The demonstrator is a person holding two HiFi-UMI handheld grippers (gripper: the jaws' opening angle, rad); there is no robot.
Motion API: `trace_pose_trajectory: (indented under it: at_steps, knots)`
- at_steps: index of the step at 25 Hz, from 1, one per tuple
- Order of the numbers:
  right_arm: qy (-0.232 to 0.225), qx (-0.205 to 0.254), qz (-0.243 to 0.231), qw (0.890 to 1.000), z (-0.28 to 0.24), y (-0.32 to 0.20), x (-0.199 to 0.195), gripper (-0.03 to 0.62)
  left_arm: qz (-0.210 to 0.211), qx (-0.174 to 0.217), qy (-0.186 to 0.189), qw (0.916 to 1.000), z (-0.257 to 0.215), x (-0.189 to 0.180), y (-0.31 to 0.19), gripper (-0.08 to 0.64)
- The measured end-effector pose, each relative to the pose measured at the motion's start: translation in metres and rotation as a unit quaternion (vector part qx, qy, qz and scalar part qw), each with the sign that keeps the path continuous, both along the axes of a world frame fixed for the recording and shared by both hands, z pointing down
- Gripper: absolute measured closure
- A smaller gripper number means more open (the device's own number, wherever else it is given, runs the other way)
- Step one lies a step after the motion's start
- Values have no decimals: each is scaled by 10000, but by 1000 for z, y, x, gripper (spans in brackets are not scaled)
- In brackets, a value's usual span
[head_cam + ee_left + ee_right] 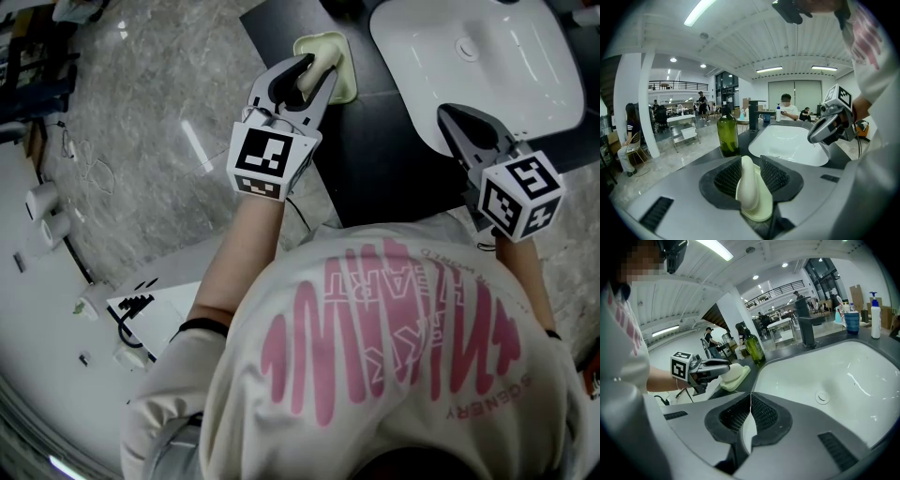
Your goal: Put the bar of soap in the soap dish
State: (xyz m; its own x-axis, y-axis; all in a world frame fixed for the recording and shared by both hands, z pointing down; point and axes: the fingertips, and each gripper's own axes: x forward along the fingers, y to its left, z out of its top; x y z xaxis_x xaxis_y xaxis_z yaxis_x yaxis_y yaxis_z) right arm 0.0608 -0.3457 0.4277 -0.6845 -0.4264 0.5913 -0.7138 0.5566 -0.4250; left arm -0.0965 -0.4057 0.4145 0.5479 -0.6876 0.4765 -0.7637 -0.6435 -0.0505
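My left tongs [750, 165] are clamped on the pale cream bar of soap [748, 187], held on edge between the jaws. The soap is low over the pale green rectangular soap dish [764, 213] (touching or not, can't tell) on the dark surface [375, 159]. My right tongs [750, 413] are pressed together, empty, above the white ceramic basin [506, 66].
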Motion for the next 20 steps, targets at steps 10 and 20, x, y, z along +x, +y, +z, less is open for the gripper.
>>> trace_pose_trajectory:
  at_steps: [10,20]
  knots:
    - [-24,-7,-66,10000,-3,2,-5,574,42,6,-4,10000,-4,3,4,445]
    - [-25,0,-105,9999,-3,5,-3,574,38,34,-14,10000,-4,6,6,445]
